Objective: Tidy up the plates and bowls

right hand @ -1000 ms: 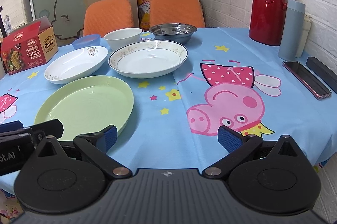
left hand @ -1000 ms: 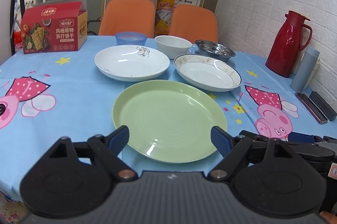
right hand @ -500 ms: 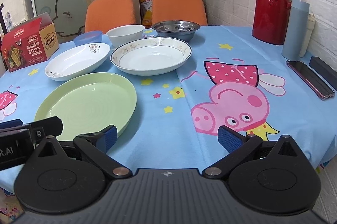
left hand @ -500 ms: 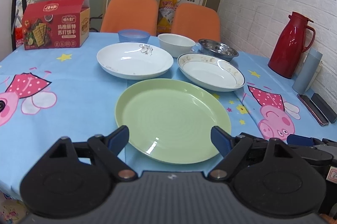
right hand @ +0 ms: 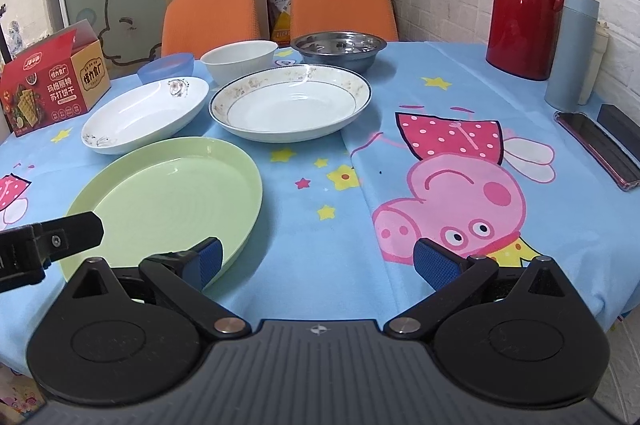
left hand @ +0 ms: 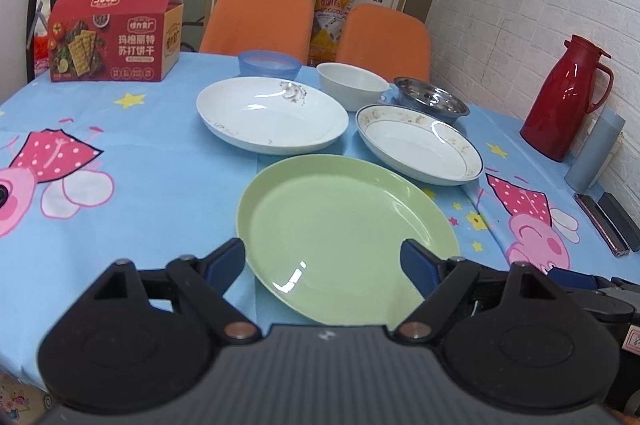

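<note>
A green plate (left hand: 344, 229) (right hand: 168, 201) lies nearest me on the blue cartoon tablecloth. Behind it are a white plate with a flower mark (left hand: 272, 115) (right hand: 144, 115) and a gold-rimmed plate (left hand: 418, 149) (right hand: 290, 101). Farther back stand a blue bowl (left hand: 269, 63) (right hand: 166, 67), a white bowl (left hand: 352, 85) (right hand: 239, 59) and a steel bowl (left hand: 430, 99) (right hand: 338, 49). My left gripper (left hand: 322, 261) is open and empty over the green plate's near rim. My right gripper (right hand: 316, 261) is open and empty, to the right of the green plate.
A red cracker box (left hand: 114, 37) stands at the back left. A red thermos (right hand: 528, 1), a grey-blue tumbler (right hand: 572, 53), a phone (right hand: 596, 149) and a black case (right hand: 622, 123) sit along the right edge by the brick wall. Two orange chairs (left hand: 258, 21) stand behind the table.
Both grippers have risen and eased forward slightly, so the table appears lower in view. Both stay open. No dish has moved.
</note>
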### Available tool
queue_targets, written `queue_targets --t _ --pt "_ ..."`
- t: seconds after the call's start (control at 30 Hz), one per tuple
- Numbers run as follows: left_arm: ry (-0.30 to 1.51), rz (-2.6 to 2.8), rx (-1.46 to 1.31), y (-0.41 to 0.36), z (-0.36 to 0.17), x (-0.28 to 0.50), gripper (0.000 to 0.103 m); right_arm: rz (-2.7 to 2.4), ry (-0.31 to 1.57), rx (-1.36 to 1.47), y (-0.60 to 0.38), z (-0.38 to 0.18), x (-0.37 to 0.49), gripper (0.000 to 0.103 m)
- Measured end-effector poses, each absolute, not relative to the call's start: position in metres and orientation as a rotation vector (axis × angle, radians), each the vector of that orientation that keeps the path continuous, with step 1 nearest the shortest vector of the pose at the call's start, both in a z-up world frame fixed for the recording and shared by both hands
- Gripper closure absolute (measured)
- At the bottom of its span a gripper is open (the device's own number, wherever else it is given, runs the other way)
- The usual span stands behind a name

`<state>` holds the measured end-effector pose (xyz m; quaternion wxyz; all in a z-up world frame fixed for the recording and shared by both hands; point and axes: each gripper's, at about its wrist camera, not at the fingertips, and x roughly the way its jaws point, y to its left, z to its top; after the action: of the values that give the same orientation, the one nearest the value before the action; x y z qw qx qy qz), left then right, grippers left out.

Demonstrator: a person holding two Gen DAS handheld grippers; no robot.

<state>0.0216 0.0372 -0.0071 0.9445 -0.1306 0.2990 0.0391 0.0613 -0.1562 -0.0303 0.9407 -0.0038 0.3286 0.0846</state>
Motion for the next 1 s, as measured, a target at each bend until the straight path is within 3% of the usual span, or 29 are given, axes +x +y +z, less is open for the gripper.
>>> queue_targets --t 0.4,0.73,1.0 --pt "0.689 0.117 -0.299 0.076 -0.002 0.051 0.020 0.217 0.732 -0.092 -0.133 -0.020 0.092 0.000" --pt "0.739 0.063 -0.230 0.073 -0.015 0.070 0.021 0.305 0.678 -0.146 -0.120 -0.033 0.096 0.000" --pt "0.789 0.033 -0.196 0.072 -0.025 0.083 0.020 0.390 0.741 -0.114 -0.119 -0.049 0.105 0.000"
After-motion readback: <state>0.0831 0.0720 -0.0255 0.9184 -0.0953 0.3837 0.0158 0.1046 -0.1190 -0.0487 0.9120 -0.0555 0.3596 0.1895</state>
